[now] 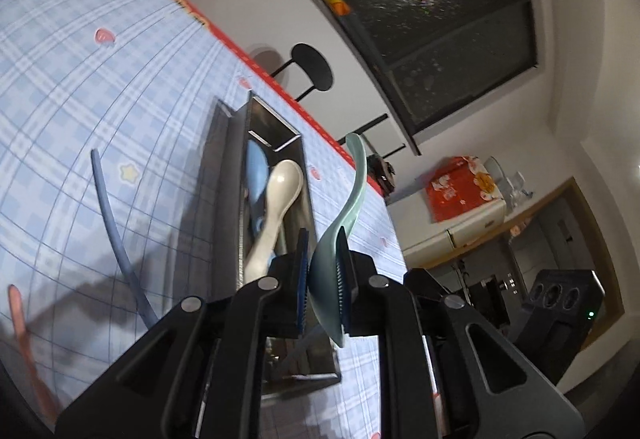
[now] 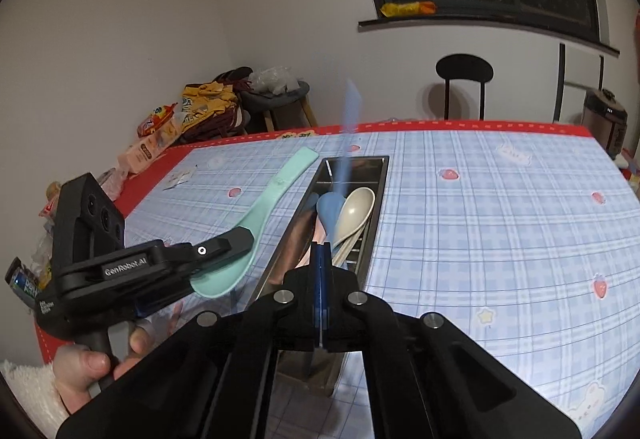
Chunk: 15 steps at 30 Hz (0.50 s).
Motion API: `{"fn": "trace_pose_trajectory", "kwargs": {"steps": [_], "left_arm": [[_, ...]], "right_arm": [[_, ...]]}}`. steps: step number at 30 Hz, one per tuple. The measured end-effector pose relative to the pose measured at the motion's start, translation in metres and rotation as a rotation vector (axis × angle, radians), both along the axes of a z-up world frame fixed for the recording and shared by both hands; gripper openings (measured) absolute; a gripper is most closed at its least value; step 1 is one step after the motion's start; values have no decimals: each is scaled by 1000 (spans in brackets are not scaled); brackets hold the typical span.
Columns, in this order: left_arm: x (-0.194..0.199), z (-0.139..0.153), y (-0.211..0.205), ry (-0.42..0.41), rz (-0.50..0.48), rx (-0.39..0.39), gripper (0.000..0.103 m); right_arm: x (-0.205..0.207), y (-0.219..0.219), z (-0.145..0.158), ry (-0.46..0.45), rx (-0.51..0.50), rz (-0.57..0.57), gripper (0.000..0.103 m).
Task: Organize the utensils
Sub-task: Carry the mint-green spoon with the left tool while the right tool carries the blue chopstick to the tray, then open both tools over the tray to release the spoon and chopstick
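My left gripper (image 1: 324,275) is shut on the bowl of a teal spoon (image 1: 344,227), held in the air beside the metal utensil tray (image 1: 264,119); it also shows in the right wrist view (image 2: 224,259) with the teal spoon (image 2: 272,195). My right gripper (image 2: 322,279) is shut on a thin blue utensil handle (image 2: 350,143), blurred, over the metal tray (image 2: 382,191). In the tray lie a cream spoon (image 2: 354,215) and a blue spoon (image 2: 330,209).
A blue chopstick-like stick (image 1: 112,223) and a pink one (image 1: 24,339) lie on the plaid tablecloth (image 1: 100,99). Black chairs (image 2: 464,79) stand behind the table. Snack bags (image 2: 192,115) sit past the table's far left corner.
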<state>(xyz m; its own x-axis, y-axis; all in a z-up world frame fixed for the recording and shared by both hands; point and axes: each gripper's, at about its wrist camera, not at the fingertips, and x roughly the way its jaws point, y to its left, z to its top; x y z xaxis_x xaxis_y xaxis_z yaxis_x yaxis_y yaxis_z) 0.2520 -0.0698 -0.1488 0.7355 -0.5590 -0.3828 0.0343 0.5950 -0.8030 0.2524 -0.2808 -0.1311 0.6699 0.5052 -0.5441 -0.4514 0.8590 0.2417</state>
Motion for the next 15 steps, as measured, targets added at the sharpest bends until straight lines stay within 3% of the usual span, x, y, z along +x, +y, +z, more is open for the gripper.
{"fn": "trace_pose_trajectory", "kwargs": {"steps": [11,15], "left_arm": [[15,-21,-8,69,23,35,16],[17,-21,-11,76,12,53,28]], "right_arm": [[6,0,-15,34,13,-40,1],[2,-5,-17,38,8,-61,1]]}}
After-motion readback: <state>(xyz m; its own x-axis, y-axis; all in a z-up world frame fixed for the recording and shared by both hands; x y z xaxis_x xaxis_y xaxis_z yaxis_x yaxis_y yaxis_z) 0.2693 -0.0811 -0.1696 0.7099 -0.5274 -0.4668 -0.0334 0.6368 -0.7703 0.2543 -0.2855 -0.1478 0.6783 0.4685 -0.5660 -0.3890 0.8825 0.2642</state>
